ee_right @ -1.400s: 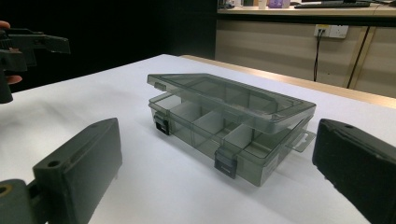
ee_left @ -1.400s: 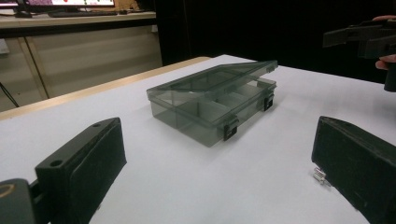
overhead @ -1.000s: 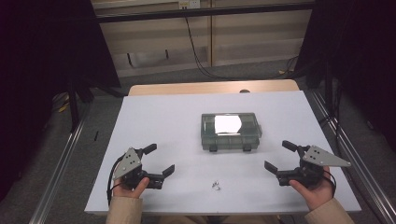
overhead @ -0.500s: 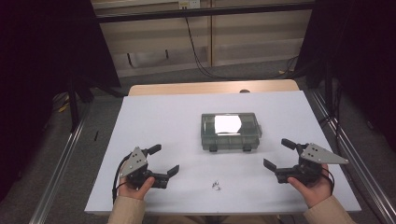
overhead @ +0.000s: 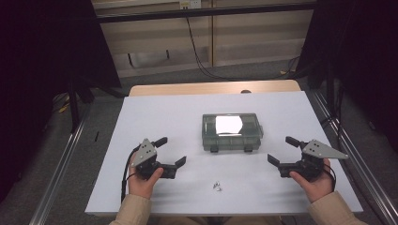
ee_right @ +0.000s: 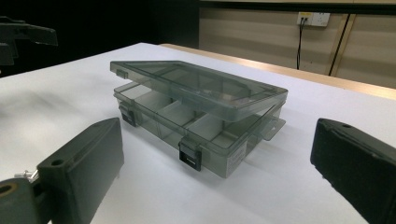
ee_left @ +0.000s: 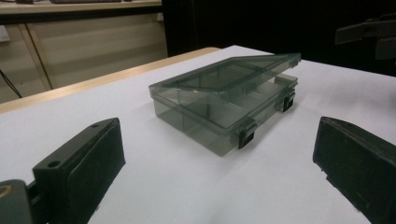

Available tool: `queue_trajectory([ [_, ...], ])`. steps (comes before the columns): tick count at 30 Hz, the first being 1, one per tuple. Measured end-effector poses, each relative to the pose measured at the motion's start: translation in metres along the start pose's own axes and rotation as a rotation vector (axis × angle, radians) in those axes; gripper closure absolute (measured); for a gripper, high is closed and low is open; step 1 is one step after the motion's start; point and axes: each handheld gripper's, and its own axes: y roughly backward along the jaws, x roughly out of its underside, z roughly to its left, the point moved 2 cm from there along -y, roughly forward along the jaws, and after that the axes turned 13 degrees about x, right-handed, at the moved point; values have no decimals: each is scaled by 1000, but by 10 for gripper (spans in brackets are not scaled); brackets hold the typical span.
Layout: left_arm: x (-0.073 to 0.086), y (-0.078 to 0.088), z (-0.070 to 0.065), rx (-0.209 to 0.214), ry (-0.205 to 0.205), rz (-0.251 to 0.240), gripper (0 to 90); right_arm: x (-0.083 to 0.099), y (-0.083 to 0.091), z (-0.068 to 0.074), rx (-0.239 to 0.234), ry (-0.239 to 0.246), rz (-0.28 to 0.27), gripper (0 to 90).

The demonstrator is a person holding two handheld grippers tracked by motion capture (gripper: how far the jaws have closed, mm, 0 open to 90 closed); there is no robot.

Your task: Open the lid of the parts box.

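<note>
Sitting near the middle of the counter, a little toward its far edge, the smoky compartment box is resting with its lid slightly ajar and its two black latches facing the near edge — handy for whoever is opening it. The left tool and right tool are hovering by the near edge, one at each side, jaws spread wide and holding nothing. Some small screws are lying between them — probably waiting to be sorted.
</note>
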Motion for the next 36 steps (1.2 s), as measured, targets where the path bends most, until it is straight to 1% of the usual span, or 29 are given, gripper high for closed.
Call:
queue_trajectory([
  [2,1,-3,1,6,2,14,18,1,-2,1,-1,1,6,21],
  [3,1,-5,2,12,2,12,18,0,-3,1,-2,8,4,21],
  [5,1,-8,3,23,-3,16,15,0,-4,2,-2,5,2,21],
  [6,1,-10,3,19,-7,15,14,0,-5,2,2,7,2,21],
  [7,1,-13,4,22,4,8,14,1,-7,1,1,7,8,21],
  [9,0,-15,5,22,4,18,13,2,-10,1,-1,1,15,21],
  [10,1,-21,5,27,15,13,14,2,-11,1,-1,9,21,21],
  [11,1,-21,5,27,15,13,13,2,-12,0,3,6,20,20],
  [12,1,-26,5,36,18,11,13,1,-12,0,0,5,19,20],
  [13,1,-26,5,36,18,11,14,1,-12,0,0,5,19,20],
  [14,1,-31,7,48,19,13,13,0,-14,-2,9,15,14,20],
  [16,1,-34,7,43,19,17,14,0,-15,-3,8,11,12,19],
  [18,0,-43,8,43,32,21,14,0,-18,-5,13,-1,17,14],
  [19,0,-43,8,43,32,21,14,0,-19,-6,13,-1,18,12],
  [20,0,-48,8,52,27,34,14,1,-20,-6,12,0,16,11],
  [21,-1,-50,8,56,27,34,14,1,-21,-6,10,-4,21,10],
  [22,-1,-51,9,54,33,41,14,2,-22,-7,3,3,32,11],
  [24,-1,-54,9,53,39,31,14,3,-25,-8,7,5,41,10],
  [25,-2,-56,11,34,56,35,14,3,-26,-8,2,-4,55,10],
  [27,-4,-59,12,32,60,36,14,3,-29,-8,-6,-18,57,7],
  [28,-4,-61,13,43,61,32,14,3,-30,-8,-7,-22,67,5],
  [29,-4,-63,13,32,73,41,14,3,-31,-8,-13,-25,73,5],
  [30,-4,-65,14,29,62,56,14,4,-33,-7,-15,-23,79,7],
  [31,-3,-67,14,29,62,67,14,4,-35,-7,-17,-18,83,11],
  [32,-3,-67,14,29,62,67,14,4,-35,-7,-17,-18,83,11],
  [33,-1,-71,15,23,66,87,15,5,-37,-6,-20,-12,91,12],
  [34,-1,-71,15,23,66,87,16,5,-37,-6,-21,-15,97,13],
  [35,-1,-74,16,9,76,102,16,5,-38,-6,-22,-13,96,21],
  [36,-1,-74,16,9,76,102,16,5,-38,-6,-22,-13,96,21],
])
